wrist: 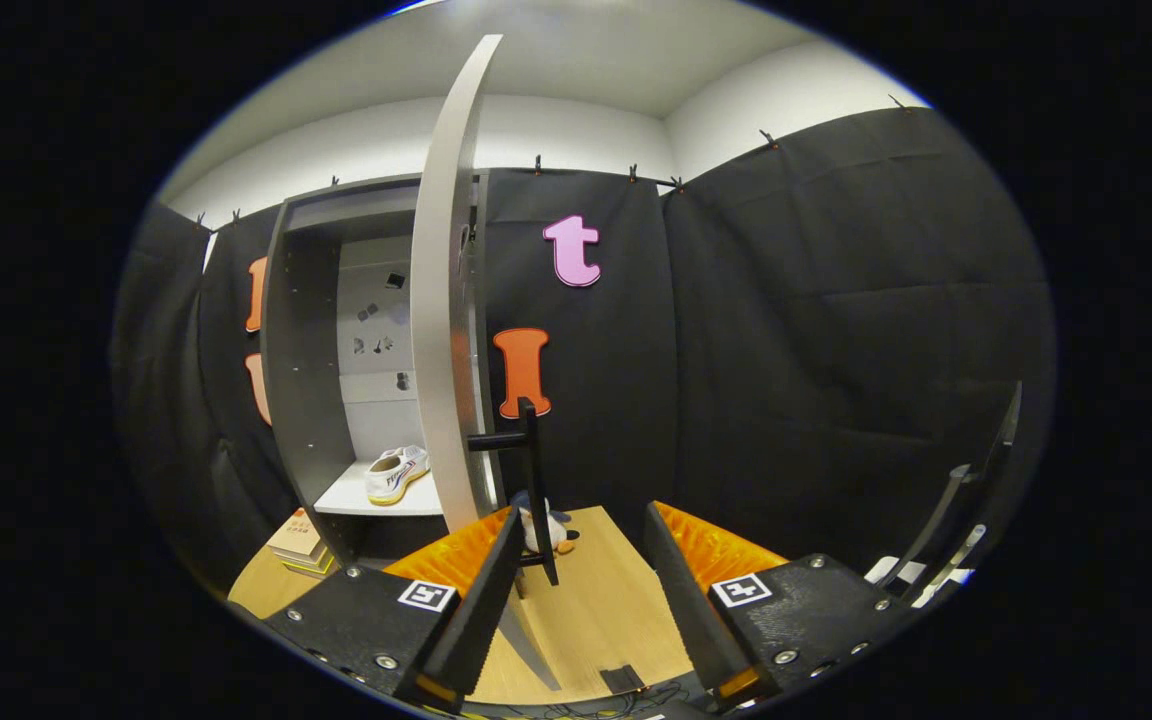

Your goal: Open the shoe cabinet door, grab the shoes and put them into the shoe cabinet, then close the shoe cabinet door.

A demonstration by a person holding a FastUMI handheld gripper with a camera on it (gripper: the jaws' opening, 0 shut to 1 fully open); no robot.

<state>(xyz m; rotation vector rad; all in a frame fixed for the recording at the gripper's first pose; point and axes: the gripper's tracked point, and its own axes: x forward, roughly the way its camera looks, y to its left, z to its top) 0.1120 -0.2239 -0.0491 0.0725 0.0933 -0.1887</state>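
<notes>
Grey panels made up the tall open-fronted shoe cabinet [311, 380], and we judged it rigid and too heavy to shift. Its long pale door [444, 300] stood swung out edge-on toward us, stiff and light on its hinges by our guess; the black bar handle [534, 470] on its outer face looked the right place to take hold, just ahead of the left finger. On the cabinet's white shelf lay one white canvas shoe with a yellow sole [397, 473], soft and light, best pinched at the heel collar. Our gripper [581, 560] stood wide open, holding nothing. We could not make out the small white and orange thing [548, 530] on the wooden floor behind the handle, nor the cabinet's lower part
</notes>
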